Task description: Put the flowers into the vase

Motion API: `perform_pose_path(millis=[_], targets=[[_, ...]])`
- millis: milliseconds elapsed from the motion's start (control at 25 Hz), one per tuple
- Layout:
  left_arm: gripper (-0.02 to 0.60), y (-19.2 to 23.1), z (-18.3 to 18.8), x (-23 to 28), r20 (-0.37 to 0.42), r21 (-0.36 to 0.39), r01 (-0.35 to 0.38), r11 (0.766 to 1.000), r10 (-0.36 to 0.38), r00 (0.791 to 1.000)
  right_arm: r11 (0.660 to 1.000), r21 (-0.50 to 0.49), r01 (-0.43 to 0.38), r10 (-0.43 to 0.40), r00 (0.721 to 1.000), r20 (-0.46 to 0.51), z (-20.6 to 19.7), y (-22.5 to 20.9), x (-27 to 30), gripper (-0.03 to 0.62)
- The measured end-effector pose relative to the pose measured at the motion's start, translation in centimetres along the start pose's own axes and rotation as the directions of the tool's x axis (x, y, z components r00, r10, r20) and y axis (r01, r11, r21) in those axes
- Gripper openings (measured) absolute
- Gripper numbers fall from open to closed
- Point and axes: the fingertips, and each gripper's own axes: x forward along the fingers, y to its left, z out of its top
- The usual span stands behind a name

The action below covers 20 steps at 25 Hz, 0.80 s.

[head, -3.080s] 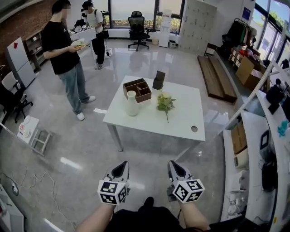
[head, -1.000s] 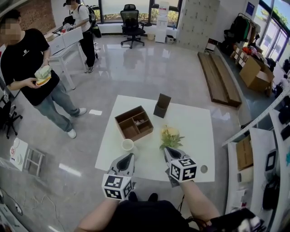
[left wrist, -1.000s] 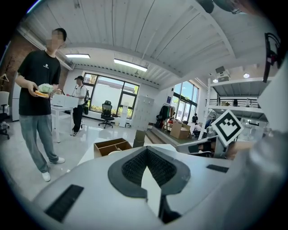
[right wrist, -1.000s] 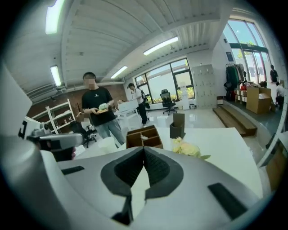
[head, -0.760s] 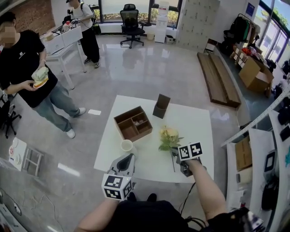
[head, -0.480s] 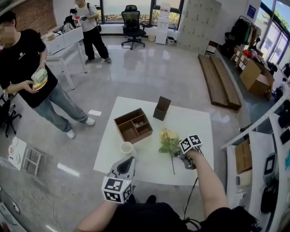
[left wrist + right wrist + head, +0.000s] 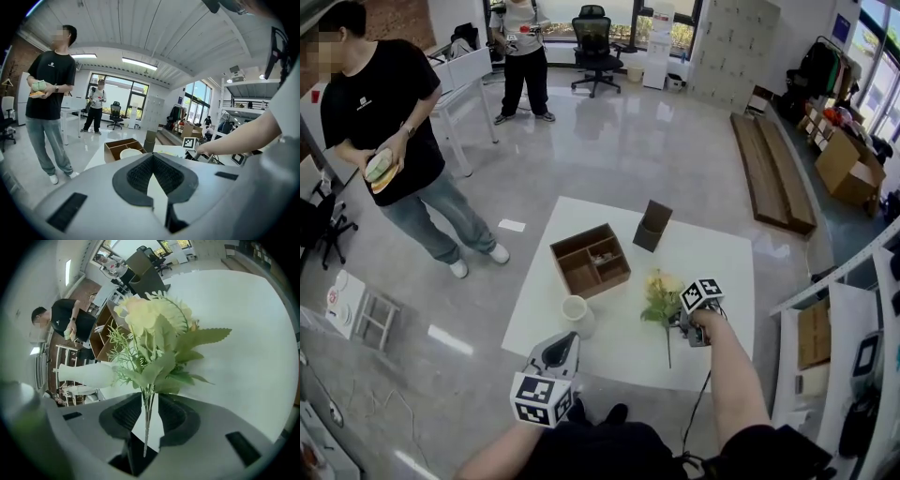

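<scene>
A bunch of pale yellow flowers (image 7: 662,296) with green leaves lies on the white table (image 7: 724,272), its stem pointing toward me. My right gripper (image 7: 682,325) is lowered over that stem. In the right gripper view the thin stem (image 7: 147,425) runs between the jaws of the right gripper (image 7: 150,401), which have just been opening; table shows on both sides of the stem, so the pads do not press it. The white vase (image 7: 577,315) stands upright left of the flowers. My left gripper (image 7: 562,343) hovers at the table's near edge, shut and empty, just short of the vase (image 7: 130,152).
A wooden divided box (image 7: 591,260) and a dark upright holder (image 7: 652,226) sit on the far half of the table. A person in a black shirt (image 7: 394,122) stands on the floor at the left, another further back. Shelving runs along the right.
My right gripper swung from in front of my body out and down onto the flower stem, and its jaws opened. The left gripper stayed put. The flowers and vase have not moved.
</scene>
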Motion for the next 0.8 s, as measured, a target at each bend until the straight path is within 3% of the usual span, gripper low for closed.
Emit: perform_pose_path(millis=[200,440,800], targets=[[0.006,0.3,-0.6,0.0,-0.014,-0.002,-0.014,1.000,0.014,1.000,1.000,0.027,0.007,-0.006,1.000,-0.020,0.1,-0.7,0.8,0.060],[0.006,0.0,-0.8,0.1,-0.021,-0.002,-0.004,1.000,0.004,1.000,0.997,0.077,-0.018,0.017,1.000,0.026,0.2,-0.6,0.8,0.037],[0.006,-0.9,-0.2,0.2,-0.011,0.015,0.026,1.000,-0.025,1.000,0.999,0.031,-0.043,0.037,0.982,0.183,1.5,0.9,-1.4,0.029]])
